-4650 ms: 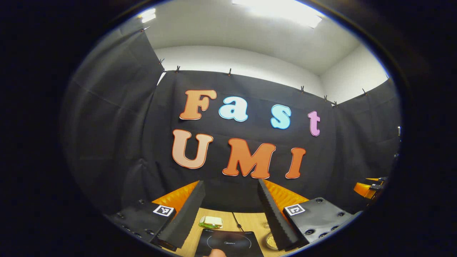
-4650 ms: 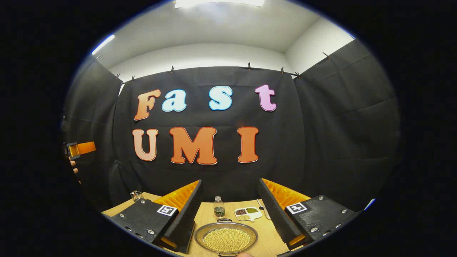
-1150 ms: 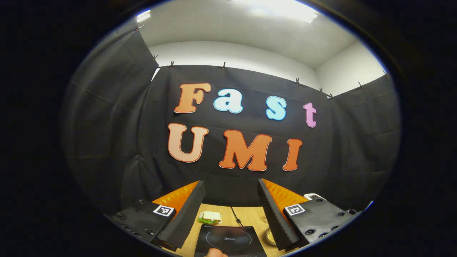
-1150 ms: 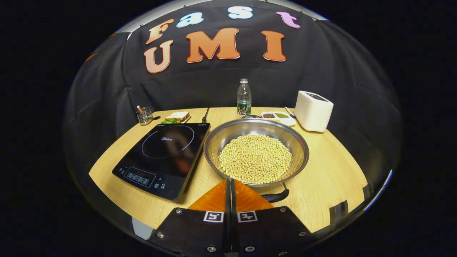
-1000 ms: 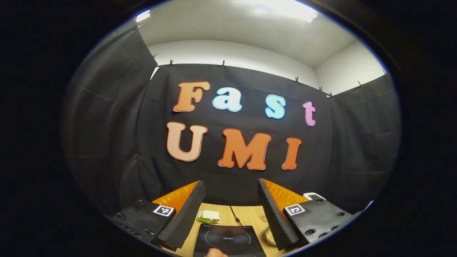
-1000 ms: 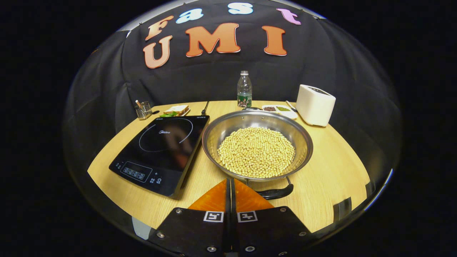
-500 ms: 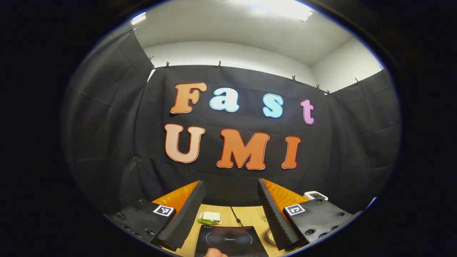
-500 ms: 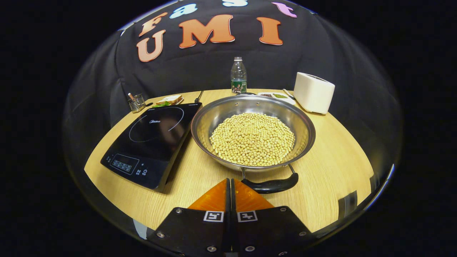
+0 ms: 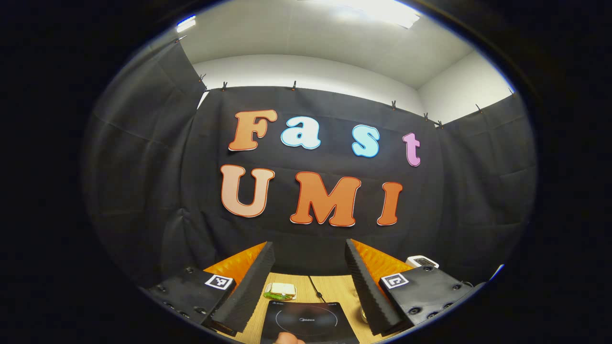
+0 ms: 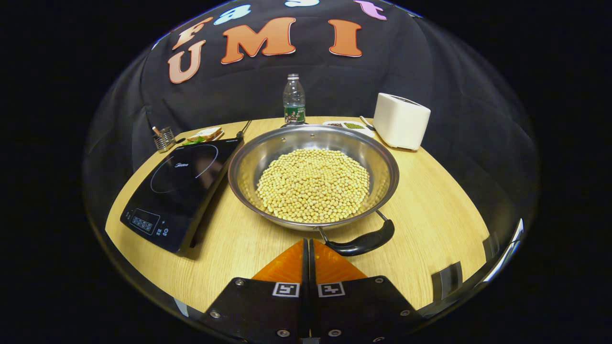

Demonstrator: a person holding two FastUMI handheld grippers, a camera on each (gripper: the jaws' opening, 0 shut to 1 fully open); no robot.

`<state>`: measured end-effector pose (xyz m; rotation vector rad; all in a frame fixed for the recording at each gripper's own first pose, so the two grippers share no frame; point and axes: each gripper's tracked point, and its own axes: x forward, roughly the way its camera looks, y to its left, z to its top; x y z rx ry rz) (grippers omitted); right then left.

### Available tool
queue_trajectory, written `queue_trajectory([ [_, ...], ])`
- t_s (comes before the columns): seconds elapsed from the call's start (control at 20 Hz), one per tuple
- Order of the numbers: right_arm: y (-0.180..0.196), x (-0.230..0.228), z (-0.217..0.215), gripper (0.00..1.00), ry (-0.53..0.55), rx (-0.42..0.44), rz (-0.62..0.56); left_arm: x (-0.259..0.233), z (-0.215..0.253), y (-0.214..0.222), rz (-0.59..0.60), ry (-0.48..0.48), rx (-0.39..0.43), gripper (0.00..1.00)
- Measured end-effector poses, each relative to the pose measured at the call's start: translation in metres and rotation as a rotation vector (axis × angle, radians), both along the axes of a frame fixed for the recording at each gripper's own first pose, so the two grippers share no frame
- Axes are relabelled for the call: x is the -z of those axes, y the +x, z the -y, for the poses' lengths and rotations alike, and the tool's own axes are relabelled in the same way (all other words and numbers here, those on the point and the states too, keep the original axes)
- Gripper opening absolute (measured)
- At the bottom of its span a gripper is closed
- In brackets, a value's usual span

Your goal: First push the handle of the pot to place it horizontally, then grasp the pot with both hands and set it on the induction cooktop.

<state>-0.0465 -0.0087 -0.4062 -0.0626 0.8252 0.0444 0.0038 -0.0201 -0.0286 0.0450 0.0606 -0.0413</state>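
A steel pot (image 10: 253, 160) full of soybeans (image 10: 313, 184) stands on the wooden table (image 10: 444, 215). Its black near handle (image 10: 361, 242) sits at the rim's lower right, slanting up to the right. My right gripper (image 10: 308, 241) is shut and empty, its tips just left of that handle's left end; I cannot tell whether they touch. The black induction cooktop (image 10: 177, 179) lies directly left of the pot. My left gripper (image 9: 309, 243) is open, held high over the cooktop (image 9: 308, 320), with a sliver of the pot (image 9: 364, 315) by its right finger.
Behind the pot stand a water bottle (image 10: 294, 98), a white box-shaped appliance (image 10: 400, 120) and a small dish of beans (image 10: 349, 125). A sandwich (image 10: 203, 135) and a utensil holder (image 10: 164, 137) sit behind the cooktop. A person's fingertip (image 9: 287, 338) shows at the bottom edge.
My right gripper has shut, tipped down towards the table and come close to the pot, lately drifting right so its tips sit by the near handle. The left gripper has barely moved.
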Motion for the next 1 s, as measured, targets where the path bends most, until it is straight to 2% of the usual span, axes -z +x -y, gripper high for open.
queue_trajectory([
  [0.4, 0.013, 0.002, 0.028, 0.00, -0.022, 0.042, -0.018, -0.013, -0.015, -0.005, 0.038, 0.033, -0.039, 0.98],
  [0.8, 0.024, 0.008, 0.049, 0.00, -0.026, 0.083, -0.035, -0.020, -0.014, -0.007, 0.059, 0.044, -0.036, 0.95],
  [1.0, 0.032, 0.017, 0.066, 0.00, -0.039, 0.140, -0.040, -0.019, -0.017, -0.005, 0.057, 0.045, -0.041, 0.95],
])
